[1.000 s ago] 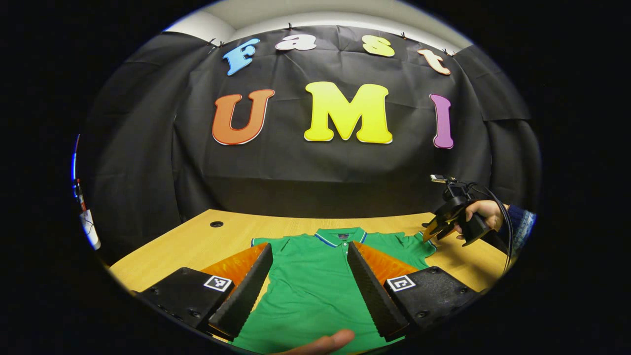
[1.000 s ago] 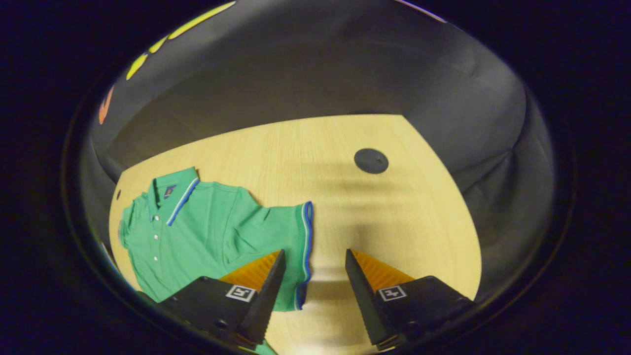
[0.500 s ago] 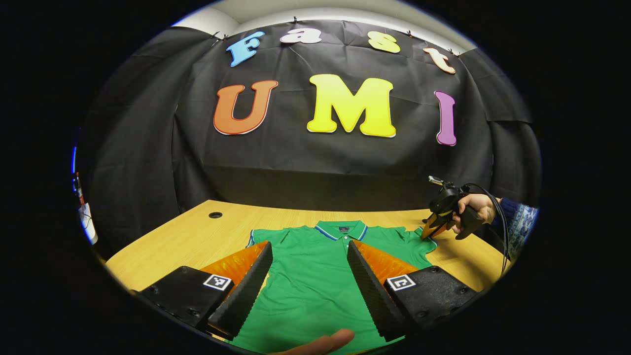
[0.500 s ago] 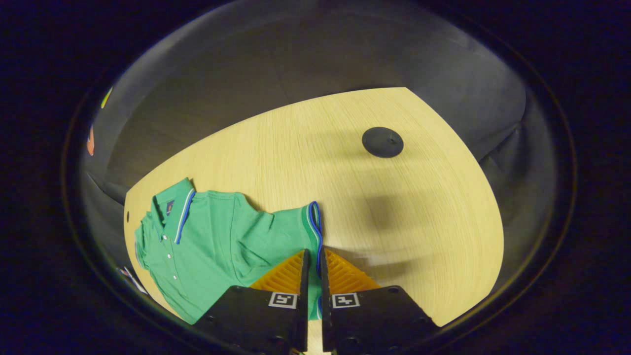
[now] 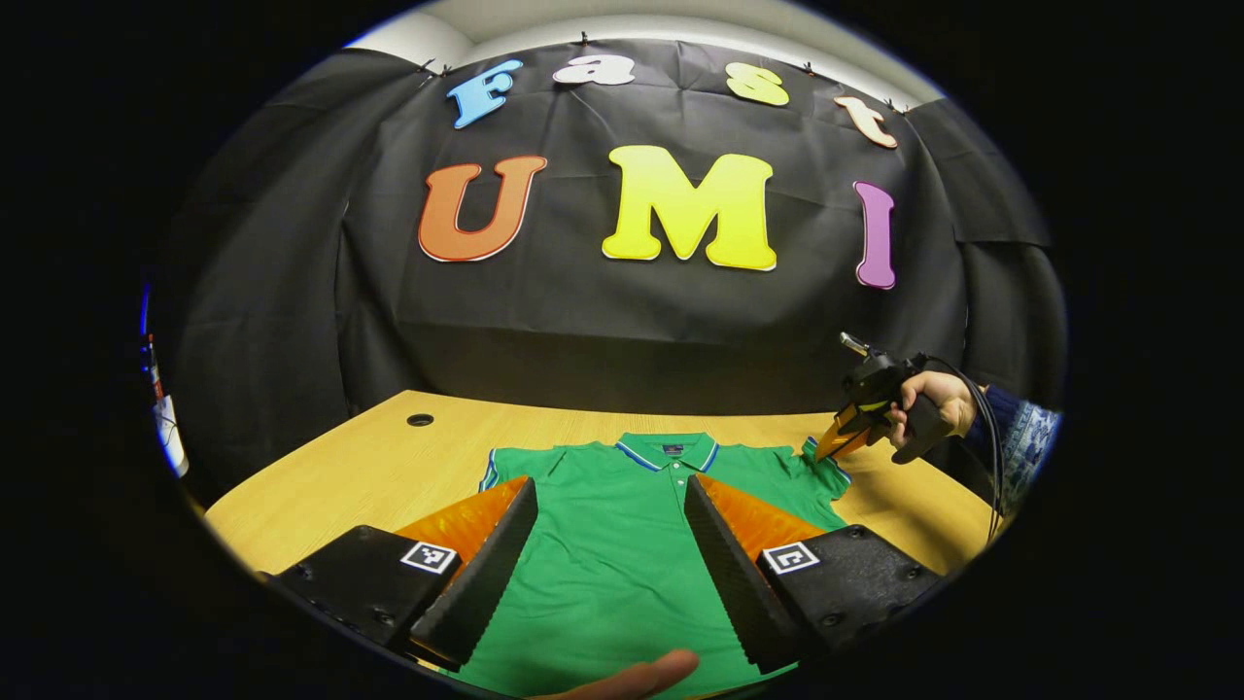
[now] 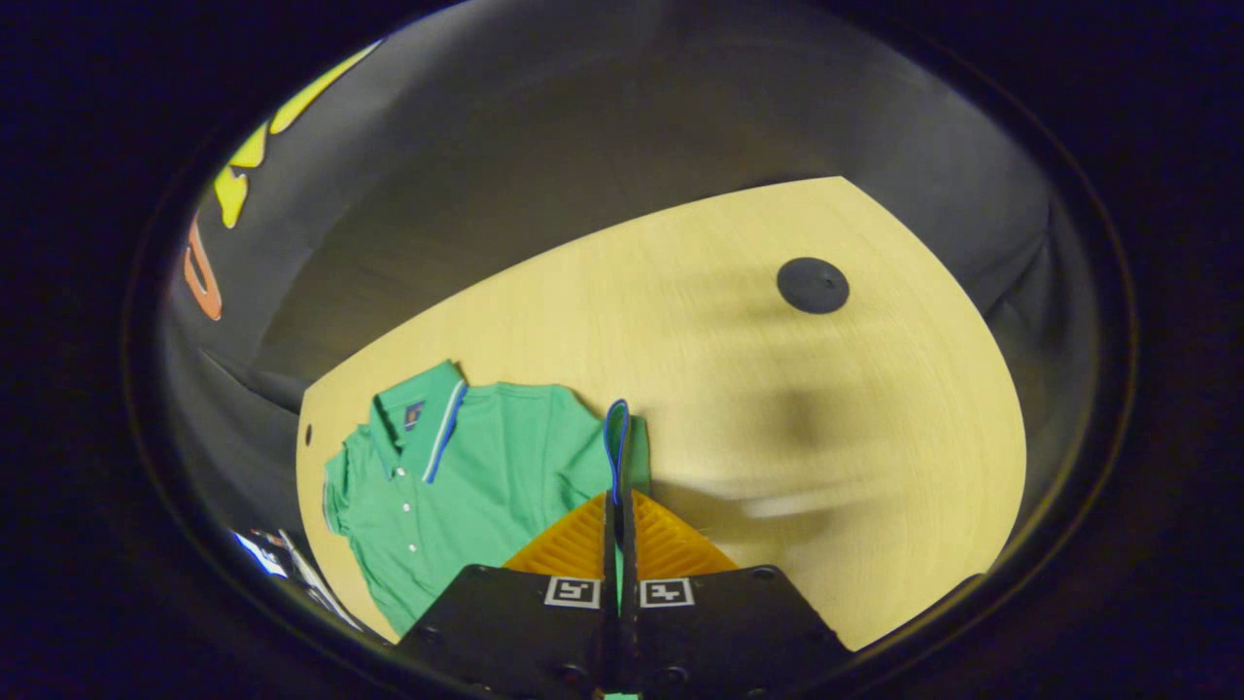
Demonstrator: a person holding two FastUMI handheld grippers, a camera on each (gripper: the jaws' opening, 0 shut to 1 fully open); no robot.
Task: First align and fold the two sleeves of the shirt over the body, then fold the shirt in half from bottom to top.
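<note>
A green polo shirt with a blue-trimmed collar lies face up on the wooden table. My left gripper hangs open above the shirt's body, nothing between its fingers. In the right gripper view the right gripper is shut on the blue-edged cuff of the shirt's sleeve, lifted off the table. The left gripper view shows that same right gripper at the shirt's far right sleeve, held by a hand. The shirt spreads left of the pinched sleeve.
A round dark cable hole sits in the table beyond the right gripper; another hole lies at the far left. A fingertip shows at the bottom of the left gripper view. Black cloth walls close the table's far side.
The right gripper closed on the sleeve cuff and has lifted it, drawing it toward the shirt's body. The left gripper stayed open and nearly still over the shirt.
</note>
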